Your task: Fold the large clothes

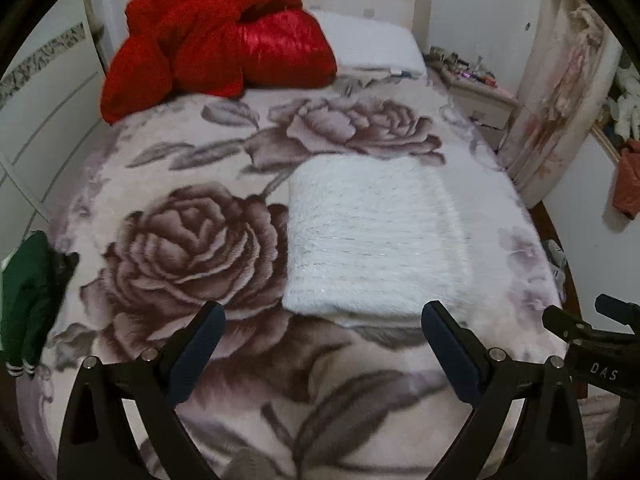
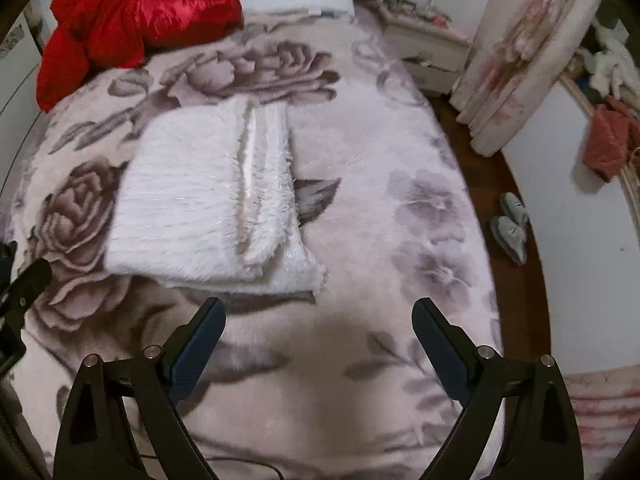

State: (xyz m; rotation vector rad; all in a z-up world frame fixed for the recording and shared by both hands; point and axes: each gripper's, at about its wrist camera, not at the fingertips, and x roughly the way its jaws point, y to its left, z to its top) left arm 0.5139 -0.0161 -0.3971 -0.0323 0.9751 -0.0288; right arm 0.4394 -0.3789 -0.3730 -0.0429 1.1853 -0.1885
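A white fuzzy knit garment (image 1: pixel 376 236) lies folded into a rectangle on the rose-patterned bed blanket (image 1: pixel 192 240). It also shows in the right wrist view (image 2: pixel 200 200), with a folded edge running along its top. My left gripper (image 1: pixel 322 320) is open and empty, just short of the garment's near edge. My right gripper (image 2: pixel 319 316) is open and empty, hovering above the blanket (image 2: pixel 400 208) near the garment's near right corner. The right gripper's body shows at the right edge of the left wrist view (image 1: pixel 592 336).
A red puffy jacket (image 1: pixel 216 44) is heaped at the head of the bed beside a white pillow (image 1: pixel 372 44). A green garment (image 1: pixel 28 292) hangs at the left bed edge. A nightstand (image 1: pixel 476 88), a leaning mattress (image 2: pixel 520 48) and slippers (image 2: pixel 510 228) are on the right.
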